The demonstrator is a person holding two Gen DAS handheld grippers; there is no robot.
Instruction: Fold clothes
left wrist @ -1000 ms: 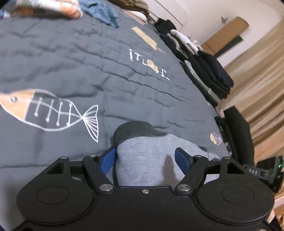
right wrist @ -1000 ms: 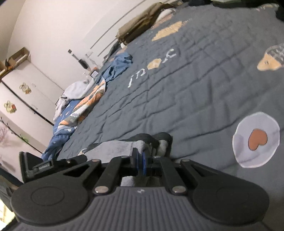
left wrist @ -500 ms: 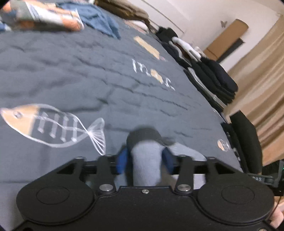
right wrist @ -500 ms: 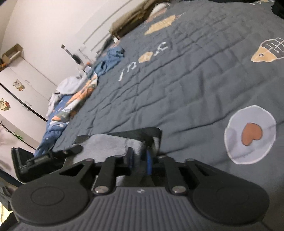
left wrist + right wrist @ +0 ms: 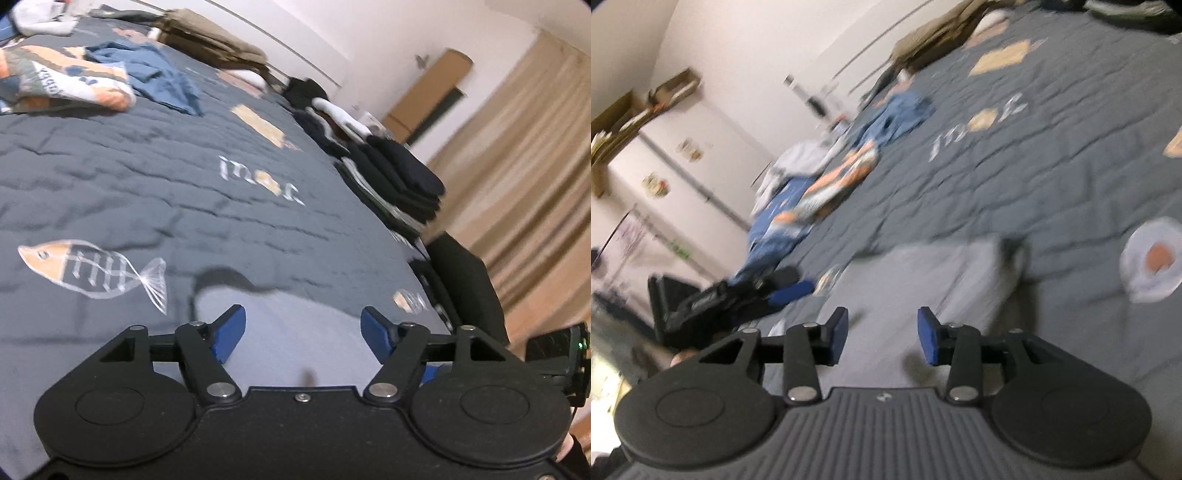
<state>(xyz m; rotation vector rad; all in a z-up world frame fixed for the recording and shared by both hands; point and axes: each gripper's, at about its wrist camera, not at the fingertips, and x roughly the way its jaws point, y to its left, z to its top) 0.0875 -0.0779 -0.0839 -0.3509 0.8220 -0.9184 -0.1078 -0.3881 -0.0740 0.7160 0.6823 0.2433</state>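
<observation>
A light grey garment with a dark collar [image 5: 295, 325] lies flat on the dark grey quilted bedspread [image 5: 147, 192]. My left gripper [image 5: 301, 325] hovers just above it, blue fingers wide apart, nothing between them. In the right wrist view the same grey garment [image 5: 923, 280] spreads out ahead of my right gripper [image 5: 882, 330], which is open and empty too. The left gripper [image 5: 768, 295] shows at the garment's far left edge in that blurred view.
Stacks of folded dark clothes [image 5: 399, 184] line the bed's right side. Unfolded blue and orange-patterned clothes [image 5: 92, 81] lie at the far left, seen also as a heap [image 5: 820, 184]. A black chair [image 5: 465, 280], curtains and white cupboards [image 5: 676, 166] surround the bed.
Both grippers were shut on the grey garment; now both have opened and let it go. The garment lies spread flat, and both grippers have pulled back and up.
</observation>
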